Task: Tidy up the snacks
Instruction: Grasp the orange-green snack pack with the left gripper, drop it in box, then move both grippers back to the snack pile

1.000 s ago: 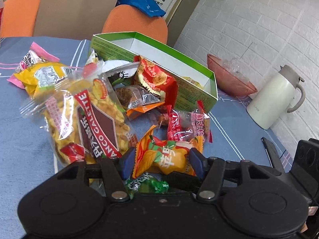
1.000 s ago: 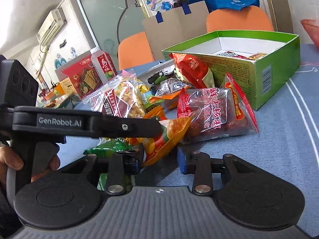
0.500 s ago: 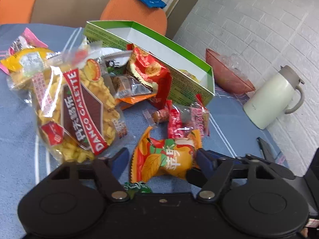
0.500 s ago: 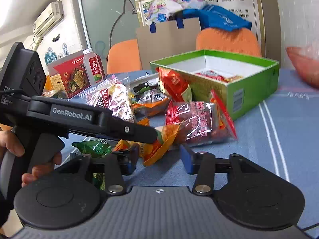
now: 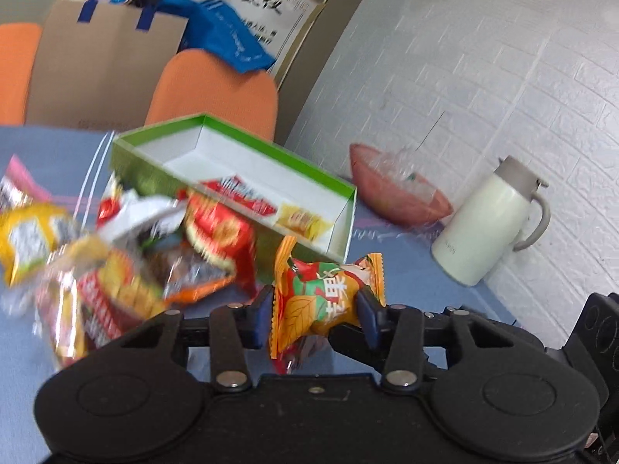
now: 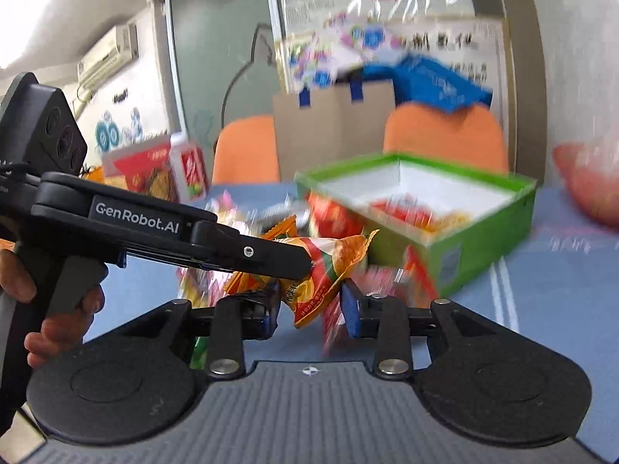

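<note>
My left gripper (image 5: 315, 307) is shut on an orange snack packet (image 5: 325, 297) and holds it in the air in front of the open green box (image 5: 247, 178). The box has two packets lying at its near end. A heap of snack bags (image 5: 127, 263) lies on the blue table left of the box. In the right wrist view the left gripper's body (image 6: 162, 232) crosses from the left with the orange packet (image 6: 325, 266) at its tip. My right gripper (image 6: 309, 305) is open and empty just below that packet. The green box (image 6: 456, 232) stands behind.
A cream thermos jug (image 5: 491, 224) and a red bowl (image 5: 394, 193) stand by the white brick wall at right. Orange chairs (image 5: 216, 92) and a cardboard sheet (image 5: 100, 65) are behind the table. A red carton (image 6: 154, 170) stands at far left.
My left gripper has closed on the orange packet and lifted it off the table toward the green box. My right gripper has risen and stays open under it.
</note>
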`<control>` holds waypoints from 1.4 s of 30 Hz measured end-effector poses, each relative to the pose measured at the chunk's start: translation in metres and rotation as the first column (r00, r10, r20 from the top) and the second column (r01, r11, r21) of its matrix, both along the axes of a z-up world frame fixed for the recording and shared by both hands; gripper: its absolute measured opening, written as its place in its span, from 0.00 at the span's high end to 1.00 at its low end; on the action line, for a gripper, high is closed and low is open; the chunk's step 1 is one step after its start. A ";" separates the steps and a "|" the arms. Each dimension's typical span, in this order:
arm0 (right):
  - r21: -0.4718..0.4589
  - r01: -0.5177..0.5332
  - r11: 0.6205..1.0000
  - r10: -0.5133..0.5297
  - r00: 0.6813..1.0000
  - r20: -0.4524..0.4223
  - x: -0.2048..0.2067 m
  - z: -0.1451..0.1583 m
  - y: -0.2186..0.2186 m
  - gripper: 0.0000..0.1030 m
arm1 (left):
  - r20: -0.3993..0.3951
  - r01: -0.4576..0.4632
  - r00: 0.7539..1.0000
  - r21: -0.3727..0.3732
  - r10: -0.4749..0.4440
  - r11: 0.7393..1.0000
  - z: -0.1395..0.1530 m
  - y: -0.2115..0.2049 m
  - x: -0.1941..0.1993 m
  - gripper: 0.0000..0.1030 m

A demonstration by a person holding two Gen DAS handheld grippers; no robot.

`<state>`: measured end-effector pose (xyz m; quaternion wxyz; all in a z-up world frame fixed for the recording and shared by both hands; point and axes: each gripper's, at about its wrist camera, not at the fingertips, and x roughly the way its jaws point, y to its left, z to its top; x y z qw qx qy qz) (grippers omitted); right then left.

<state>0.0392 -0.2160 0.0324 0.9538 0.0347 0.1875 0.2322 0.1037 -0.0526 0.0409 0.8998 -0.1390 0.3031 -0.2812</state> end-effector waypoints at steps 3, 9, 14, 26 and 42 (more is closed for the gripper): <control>-0.014 0.036 0.999 -0.035 0.998 0.056 0.013 0.010 -0.006 0.43 | 0.020 0.009 1.000 -0.016 -0.008 1.000 0.011 -0.010 0.020 0.09; -0.020 0.097 0.995 -0.094 0.990 0.107 0.056 0.016 -0.020 0.45 | 0.028 -0.002 1.000 -0.046 0.003 0.999 0.018 -0.028 0.067 0.09; -0.022 0.115 0.993 -0.112 0.989 0.099 0.092 0.008 -0.028 0.46 | -0.005 -0.018 1.000 -0.037 0.018 0.999 0.011 -0.036 0.104 0.09; -0.175 0.150 0.973 -0.128 0.983 0.132 0.101 -0.019 -0.013 0.00 | -0.016 -0.083 0.996 -0.046 0.082 0.995 -0.002 -0.015 0.106 0.00; -0.022 -0.157 0.987 0.157 0.988 -0.002 -0.032 -0.033 0.039 0.00 | -0.003 -0.233 0.972 -0.061 0.233 0.971 -0.011 0.073 -0.054 0.00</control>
